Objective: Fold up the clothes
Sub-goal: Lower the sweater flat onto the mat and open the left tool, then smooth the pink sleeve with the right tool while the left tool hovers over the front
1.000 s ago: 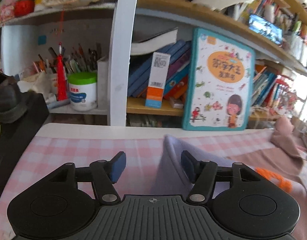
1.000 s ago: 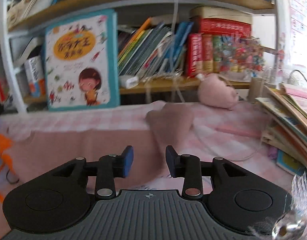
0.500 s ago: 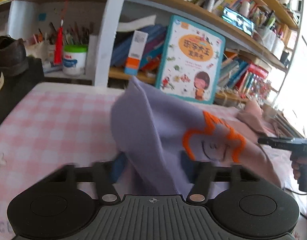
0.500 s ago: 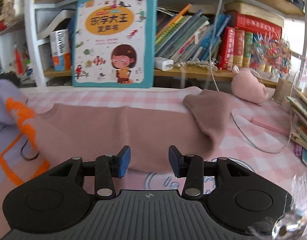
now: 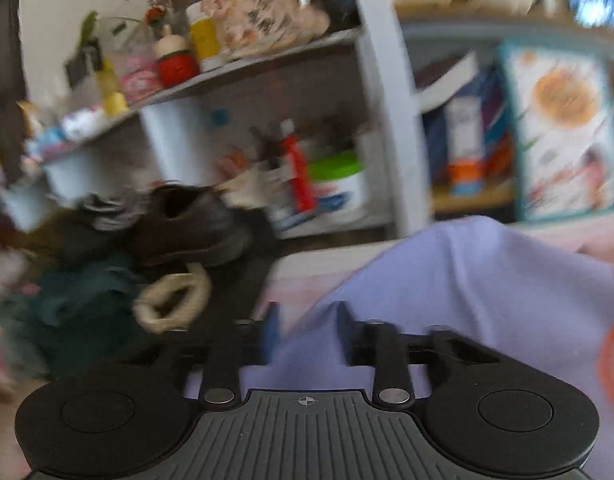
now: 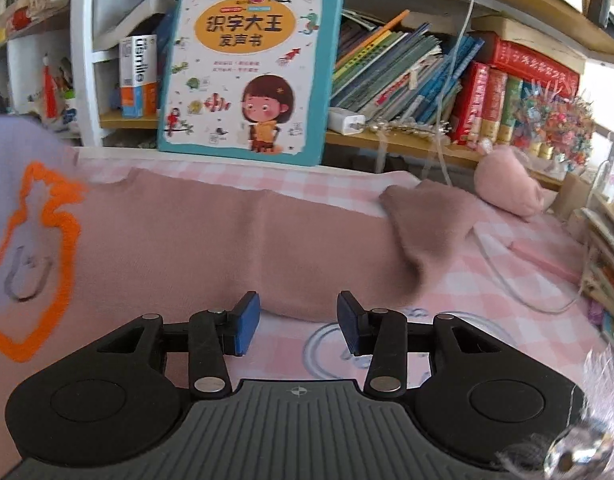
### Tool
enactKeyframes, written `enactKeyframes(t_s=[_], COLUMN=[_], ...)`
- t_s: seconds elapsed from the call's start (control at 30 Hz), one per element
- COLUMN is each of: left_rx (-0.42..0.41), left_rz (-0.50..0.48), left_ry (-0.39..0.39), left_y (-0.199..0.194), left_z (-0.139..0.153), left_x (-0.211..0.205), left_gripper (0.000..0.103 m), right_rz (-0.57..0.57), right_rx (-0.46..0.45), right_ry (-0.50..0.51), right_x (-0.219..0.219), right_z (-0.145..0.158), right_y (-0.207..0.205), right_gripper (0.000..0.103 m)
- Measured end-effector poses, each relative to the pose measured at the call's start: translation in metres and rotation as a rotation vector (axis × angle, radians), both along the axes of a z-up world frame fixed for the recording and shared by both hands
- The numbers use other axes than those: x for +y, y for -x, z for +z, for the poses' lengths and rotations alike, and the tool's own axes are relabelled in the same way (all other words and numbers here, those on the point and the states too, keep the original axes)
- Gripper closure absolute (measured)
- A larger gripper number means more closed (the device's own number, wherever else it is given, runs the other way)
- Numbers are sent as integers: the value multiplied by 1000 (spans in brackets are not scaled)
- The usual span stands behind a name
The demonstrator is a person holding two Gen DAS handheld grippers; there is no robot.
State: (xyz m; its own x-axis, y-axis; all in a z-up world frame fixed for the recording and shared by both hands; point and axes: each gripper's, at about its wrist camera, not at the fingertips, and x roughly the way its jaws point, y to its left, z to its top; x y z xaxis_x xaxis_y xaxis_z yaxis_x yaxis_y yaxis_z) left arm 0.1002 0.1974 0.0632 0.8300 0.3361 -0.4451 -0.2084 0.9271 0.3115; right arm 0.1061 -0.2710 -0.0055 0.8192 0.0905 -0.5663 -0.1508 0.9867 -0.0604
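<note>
Since 0.5 s ago, L cam view has swung left: shoe and dark clutter now fill its left half, frame motion-blurred. Left gripper (image 5: 307, 320) jaws opening; lilac fabric of the garment (image 5: 487, 300) lies between them, pads look apart from it, so released, not clamped. Garment is two-tone: lilac part w/ orange outline print (image 6: 47, 248) raised at far left of R view, dusty-pink part (image 6: 227, 240) spread flat across the desk (image 6: 447, 292), sleeve (image 6: 423, 224) folded over at its right end. Right gripper (image 6: 298, 322) jaws part-open, nothing between; near hem edge of pink part sits just beyond the tips. Open checked cloth right of sleeve, crossed by white cable (image 6: 503, 268). Bounds: book stack (image 6: 611, 260) at right edge, pink plush (image 6: 507, 188) at back right, shoe (image 5: 187, 224) and dark clutter off desk's left edge, bookshelf (image 6: 387, 140) behind.
</note>
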Motion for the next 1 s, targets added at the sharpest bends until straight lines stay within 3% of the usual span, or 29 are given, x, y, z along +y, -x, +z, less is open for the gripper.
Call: enactKeyframes(t_s=[0.07, 0.2, 0.3, 0.37, 0.43, 0.57, 0.63, 0.67, 0.7, 0.73, 0.8, 0.87, 0.97, 1.0], left_rx=[-29, -31, 23, 78, 119, 161, 178, 186, 191, 196, 204, 210, 201, 197], left_rz=[-68, -290, -432, -519, -566, -602, -610, -603, -592, -579, -554, -541, -519, -515], left_ry=[-24, 8, 101, 183, 200, 182, 191, 195, 201, 207, 219, 236, 248, 258], left_y=[6, 15, 14, 9, 6, 8, 9, 8, 7, 6, 5, 6, 9, 10], left_z=[-3, -8, -19, -30, -41, -53, -57, -58, -59, -60, -61, -61, -57, -56], left_x=[-13, -58, -86, -102, -118, -134, -133, -130, -126, -122, -114, -105, -96, -94], left_gripper=[63, 62, 62, 62, 62, 62, 62, 62, 62, 62, 62, 62, 62, 61], right_rz=[-4, -38, -116, -148, -164, -198, -235, -271, -343, -414, -561, -623, -641, -601], right_rx=[-2, 8, 3, -5, 7, 30, 27, 13, -32, -76, -144, -131, -96, -84], right_ry=[8, 25, 56, 139, 203, 245, 207, 168, 99, 30, -91, -150, -113, -115], right_x=[-4, -14, -24, -24, -25, -37, -50, -59, -72, -85, -114, -138, -150, -147], right_z=[3, 5, 3, 0, -6, -14, -10, -6, 0, 7, 17, 19, 16, 16], right_y=[-5, -27, -47, -58, -68, -81, -82, -79, -72, -65, -48, -37, -26, -24], right_gripper=[64, 62, 57, 54, 54, 56, 81, 85, 98, 101, 99, 99, 91, 74])
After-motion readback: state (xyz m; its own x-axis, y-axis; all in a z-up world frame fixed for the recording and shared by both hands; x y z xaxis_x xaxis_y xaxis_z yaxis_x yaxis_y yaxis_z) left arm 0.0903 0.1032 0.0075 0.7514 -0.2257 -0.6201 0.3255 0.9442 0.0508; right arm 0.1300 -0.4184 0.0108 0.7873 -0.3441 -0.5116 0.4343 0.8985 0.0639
